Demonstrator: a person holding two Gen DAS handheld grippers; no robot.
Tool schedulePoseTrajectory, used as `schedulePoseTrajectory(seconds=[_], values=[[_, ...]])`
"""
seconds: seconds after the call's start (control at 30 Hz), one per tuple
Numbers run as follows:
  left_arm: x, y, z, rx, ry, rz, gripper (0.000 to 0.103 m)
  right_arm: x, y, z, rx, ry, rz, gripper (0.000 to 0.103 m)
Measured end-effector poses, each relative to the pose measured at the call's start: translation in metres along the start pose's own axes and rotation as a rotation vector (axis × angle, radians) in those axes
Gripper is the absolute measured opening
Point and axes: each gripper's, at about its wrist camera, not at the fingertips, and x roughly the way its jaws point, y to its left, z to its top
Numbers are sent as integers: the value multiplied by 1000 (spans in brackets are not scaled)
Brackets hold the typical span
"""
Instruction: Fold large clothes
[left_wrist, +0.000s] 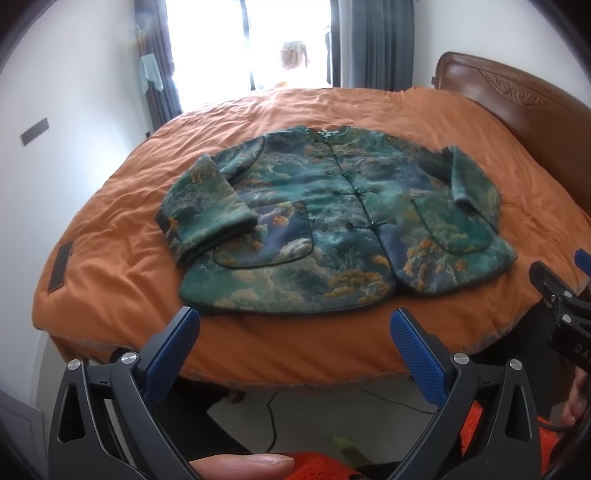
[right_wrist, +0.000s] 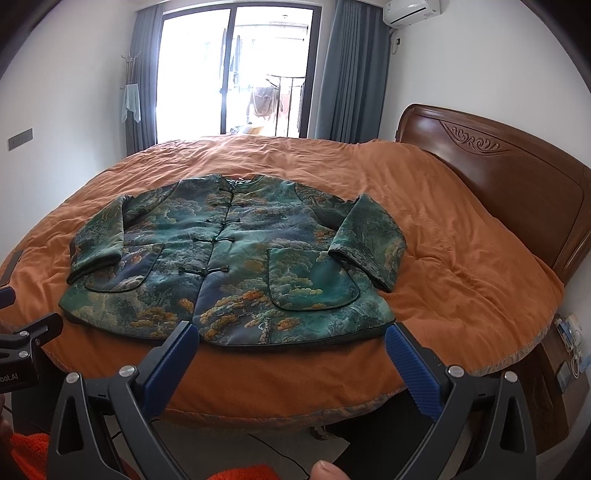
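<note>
A big green jacket (right_wrist: 225, 258) lies flat, front up, on the orange bed (right_wrist: 461, 266), near its front edge. It looks thick, puffy and soft, so it would likely bend slowly. The left gripper (left_wrist: 293, 325) and right gripper (right_wrist: 290, 341) hang wide open, holding nothing. The bottom corners look best to pinch.

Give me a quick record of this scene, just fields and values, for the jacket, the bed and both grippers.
garment: green patterned jacket, front up, buttoned, sleeves folded inward
surface: orange bedspread
left gripper: open, short of the hem, holding nothing
right gripper: open, at the hem, holding nothing
folding: body not yet folded
</note>
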Motion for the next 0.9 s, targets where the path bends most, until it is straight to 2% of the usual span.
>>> schedulePoseTrajectory(seconds=[0.2,0.9], values=[[1,-1,0,4,14,3,103,7,-1,-1,-3,49,-10,103],[7,-1,0,4,23,-1,103,18,-3,-5,6,111,-13,103]])
